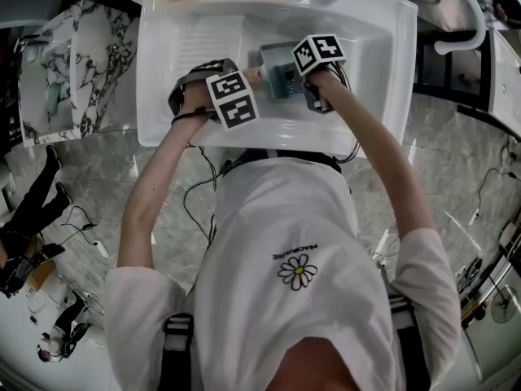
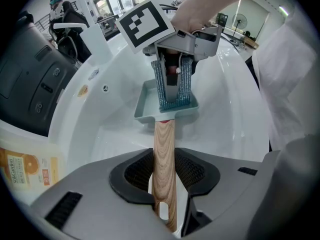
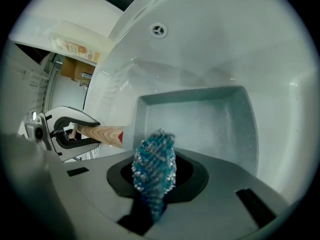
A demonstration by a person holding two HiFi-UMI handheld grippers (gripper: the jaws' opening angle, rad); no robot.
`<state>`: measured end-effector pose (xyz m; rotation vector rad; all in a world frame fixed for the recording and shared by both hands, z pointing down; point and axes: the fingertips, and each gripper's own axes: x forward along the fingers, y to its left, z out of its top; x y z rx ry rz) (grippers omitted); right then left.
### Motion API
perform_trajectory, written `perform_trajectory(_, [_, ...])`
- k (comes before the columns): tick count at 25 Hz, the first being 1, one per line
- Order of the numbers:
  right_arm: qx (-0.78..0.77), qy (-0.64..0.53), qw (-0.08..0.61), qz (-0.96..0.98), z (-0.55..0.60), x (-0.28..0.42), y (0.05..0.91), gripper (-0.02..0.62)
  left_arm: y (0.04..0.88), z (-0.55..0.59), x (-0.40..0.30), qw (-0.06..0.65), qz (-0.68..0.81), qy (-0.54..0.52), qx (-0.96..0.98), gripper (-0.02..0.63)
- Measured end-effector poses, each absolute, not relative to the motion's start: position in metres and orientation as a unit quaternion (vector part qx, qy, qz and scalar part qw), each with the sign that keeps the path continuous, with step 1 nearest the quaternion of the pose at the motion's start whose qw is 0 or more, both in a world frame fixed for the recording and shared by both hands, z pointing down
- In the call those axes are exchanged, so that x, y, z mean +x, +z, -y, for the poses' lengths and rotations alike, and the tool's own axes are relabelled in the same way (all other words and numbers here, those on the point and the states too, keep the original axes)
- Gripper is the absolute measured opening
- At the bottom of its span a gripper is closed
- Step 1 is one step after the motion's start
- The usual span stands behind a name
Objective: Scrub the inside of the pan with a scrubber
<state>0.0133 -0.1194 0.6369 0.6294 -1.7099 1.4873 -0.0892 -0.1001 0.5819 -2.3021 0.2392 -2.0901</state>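
Forearms reach side by side into the white sink [image 1: 151,96]: my left gripper [image 2: 165,184] points straight down, jaws clamped on the wooden handle [image 2: 163,149] of the square pan [image 2: 144,110], which sits in the sink basin. My right gripper [image 3: 156,184] slants down over the pan's inside, pinching the blue mesh scrubber [image 3: 154,164] (marker cubes [image 1: 319,52] hide much of the pan from above).

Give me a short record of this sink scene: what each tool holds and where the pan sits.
Vessel: pale square pan in the white sink
Left: left tongs shut on the pan's wooden handle
Right: right tongs shut on the blue scrubber
Contact: scrubber over the pan's inside; touch unclear
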Motion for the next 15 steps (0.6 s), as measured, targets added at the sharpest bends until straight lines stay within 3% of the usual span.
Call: perform_trajectory(15, [0.231, 0.619, 0.339, 0.67, 0.113, -0.013, 0.624, 0.066, 0.581, 0.1, -0.088, 0.01, -0.075, -0.672, -0.736, 0.14])
